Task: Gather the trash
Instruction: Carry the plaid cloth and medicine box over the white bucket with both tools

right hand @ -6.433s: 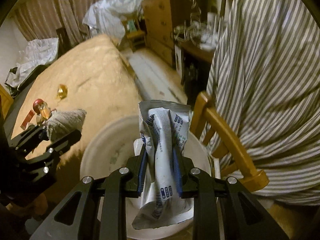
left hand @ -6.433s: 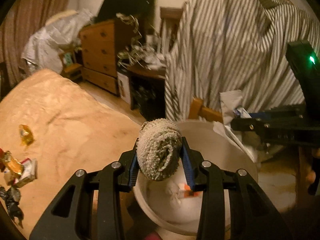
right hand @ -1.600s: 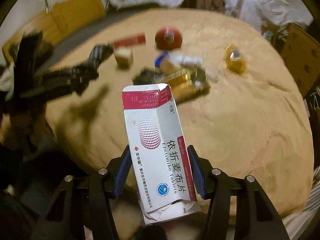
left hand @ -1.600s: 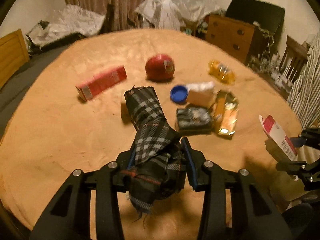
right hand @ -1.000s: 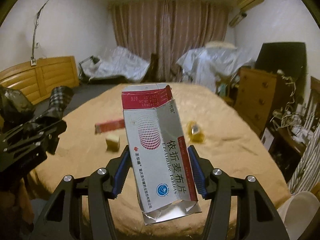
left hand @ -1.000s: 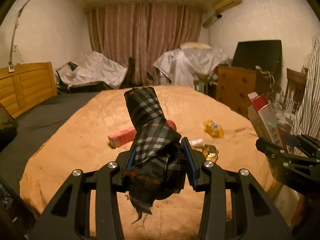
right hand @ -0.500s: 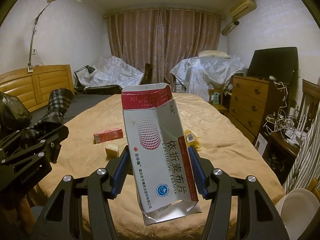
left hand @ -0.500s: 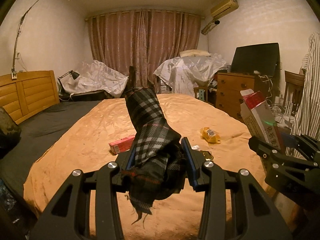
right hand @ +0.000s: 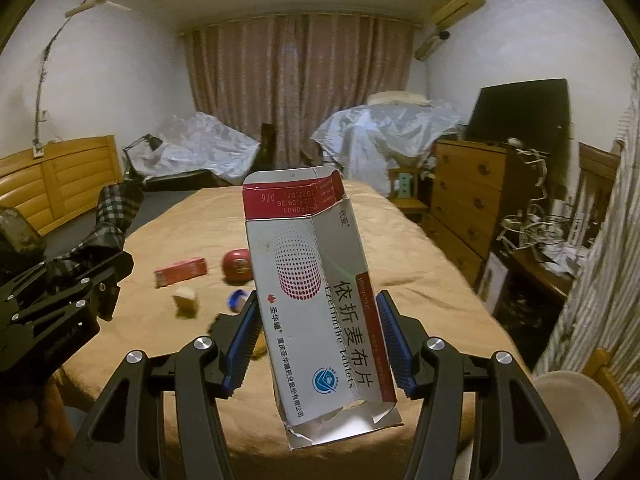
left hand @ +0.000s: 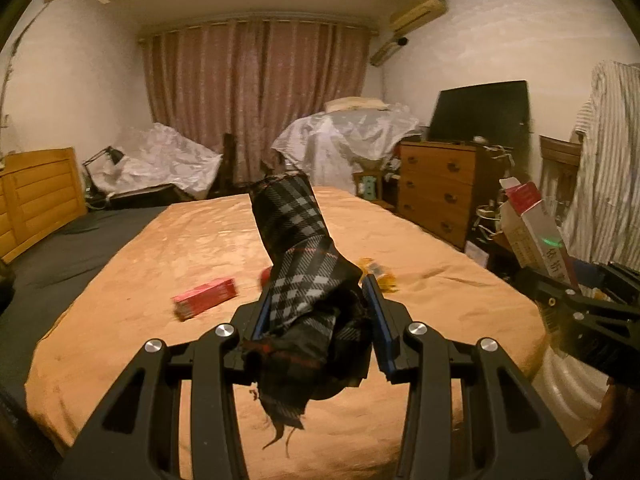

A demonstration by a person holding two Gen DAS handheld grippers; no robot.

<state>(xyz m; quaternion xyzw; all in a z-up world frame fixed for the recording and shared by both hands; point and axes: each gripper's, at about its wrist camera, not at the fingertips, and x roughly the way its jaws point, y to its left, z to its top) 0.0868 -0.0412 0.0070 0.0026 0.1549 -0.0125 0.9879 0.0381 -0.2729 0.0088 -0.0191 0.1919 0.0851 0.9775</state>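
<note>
The torn medicine carton (right hand: 320,304) is clamped upright in the right tool (right hand: 318,344), the plaid cloth (left hand: 304,280) bunched in the closed left tool (left hand: 316,334), both above the bed (left hand: 120,280). The white bin (right hand: 576,420) sits low right; the cloth's loose tail could snag on release.

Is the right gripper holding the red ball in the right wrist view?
No, the right gripper clamps a white-and-red medicine box, while the red ball lies on the bed.

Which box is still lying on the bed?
The small all-red box lies flat on the orange bed. The other, a tall white medicine box with a red top, is held up in the right gripper.
</note>
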